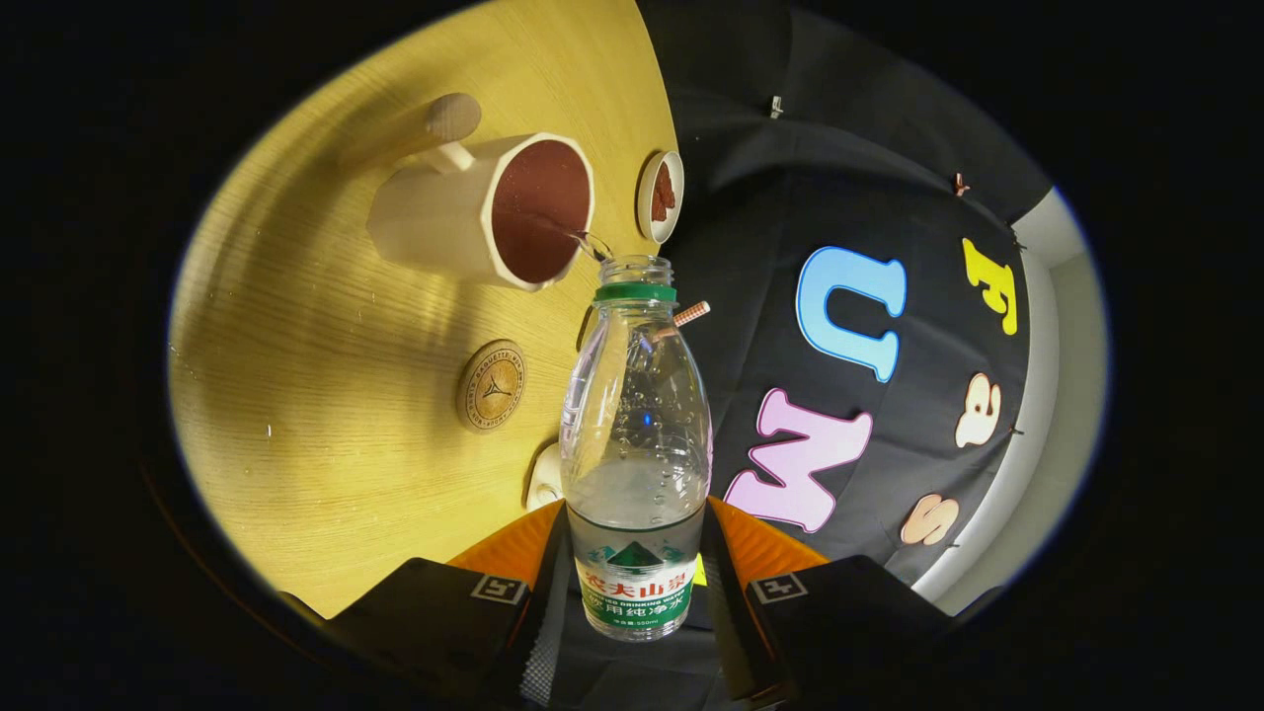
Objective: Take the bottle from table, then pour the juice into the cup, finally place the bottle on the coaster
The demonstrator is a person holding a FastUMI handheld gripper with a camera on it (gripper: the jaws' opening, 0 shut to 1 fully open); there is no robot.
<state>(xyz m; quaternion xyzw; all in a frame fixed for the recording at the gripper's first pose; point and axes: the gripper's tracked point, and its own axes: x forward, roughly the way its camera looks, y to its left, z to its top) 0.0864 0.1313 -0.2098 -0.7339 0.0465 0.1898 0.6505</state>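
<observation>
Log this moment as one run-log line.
phase: pouring | claw: shut on bottle | stream entering cup | coaster: unused

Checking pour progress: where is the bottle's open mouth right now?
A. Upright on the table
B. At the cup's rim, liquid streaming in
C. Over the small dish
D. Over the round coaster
B: held in the hand-held gripper, the tilted bottle sends a thin stream into the cup.

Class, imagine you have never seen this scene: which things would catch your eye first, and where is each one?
First the clear plastic bottle, uncapped and clamped between the gripper fingers, its mouth tipped at the rim of the cream cup just beyond, a thin stream running in. The cup's inside looks dark red. Beside the bottle, on the wooden table, lies a round wooden coaster.
</observation>
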